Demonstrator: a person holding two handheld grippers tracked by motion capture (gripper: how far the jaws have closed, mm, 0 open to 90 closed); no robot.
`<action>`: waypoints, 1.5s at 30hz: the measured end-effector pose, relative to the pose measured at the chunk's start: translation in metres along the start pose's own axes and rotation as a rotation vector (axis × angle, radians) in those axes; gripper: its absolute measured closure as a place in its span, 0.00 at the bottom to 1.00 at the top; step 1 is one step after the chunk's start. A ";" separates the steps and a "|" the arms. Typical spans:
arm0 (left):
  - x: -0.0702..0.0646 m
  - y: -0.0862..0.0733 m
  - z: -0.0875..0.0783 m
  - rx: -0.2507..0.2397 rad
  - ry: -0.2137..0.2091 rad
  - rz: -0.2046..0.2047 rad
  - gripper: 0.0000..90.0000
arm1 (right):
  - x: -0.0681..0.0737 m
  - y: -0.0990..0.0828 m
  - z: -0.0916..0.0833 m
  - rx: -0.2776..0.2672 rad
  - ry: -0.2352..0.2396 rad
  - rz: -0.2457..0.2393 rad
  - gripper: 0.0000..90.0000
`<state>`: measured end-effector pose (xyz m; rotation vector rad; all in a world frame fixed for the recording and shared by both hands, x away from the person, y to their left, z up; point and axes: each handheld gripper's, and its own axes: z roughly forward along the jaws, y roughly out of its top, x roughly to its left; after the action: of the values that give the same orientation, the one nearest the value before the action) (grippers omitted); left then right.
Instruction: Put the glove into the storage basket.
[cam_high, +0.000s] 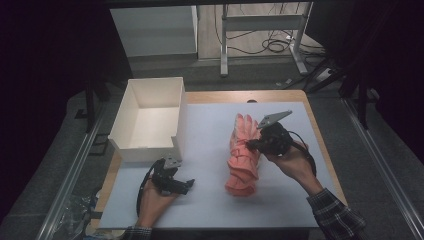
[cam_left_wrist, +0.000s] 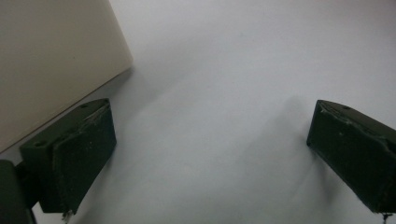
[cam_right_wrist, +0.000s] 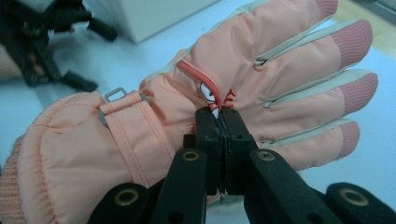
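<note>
A pink padded glove (cam_high: 243, 162) lies on the white mat, its fingers pointing away from the person. My right gripper (cam_high: 248, 144) reaches in from the right and is shut on the glove (cam_right_wrist: 280, 70), pinching the fabric on the back of the hand beside a small logo. In the right gripper view the jaws of the right gripper (cam_right_wrist: 220, 114) are pressed together on that fabric. My left gripper (cam_high: 189, 185) rests on the mat near the front left, held by a hand. It stands open (cam_left_wrist: 210, 154) with nothing but bare mat between its jaws.
A white open box (cam_high: 181, 116) stands at the mat's back left, partly over the table edge; its wall (cam_left_wrist: 46, 60) is close to the left gripper. The white mat (cam_high: 210, 210) covers a wooden table (cam_high: 305, 102). A metal frame (cam_high: 223, 45) and cables lie on the floor beyond.
</note>
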<state>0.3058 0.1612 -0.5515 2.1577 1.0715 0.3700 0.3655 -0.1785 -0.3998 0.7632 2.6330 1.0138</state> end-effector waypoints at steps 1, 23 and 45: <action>0.000 0.000 0.000 0.000 0.000 0.000 0.01 | 0.003 -0.004 0.000 0.008 0.000 -0.004 0.97; 0.000 0.000 0.000 0.000 0.001 0.004 0.01 | 0.011 -0.047 0.051 0.068 -0.006 0.042 0.93; 0.000 0.000 0.000 -0.003 0.000 -0.003 0.01 | -0.021 -0.094 0.022 -0.038 -0.103 0.181 0.84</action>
<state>0.3056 0.1608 -0.5518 2.1530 1.0741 0.3703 0.3552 -0.2365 -0.4787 1.0306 2.4864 1.0367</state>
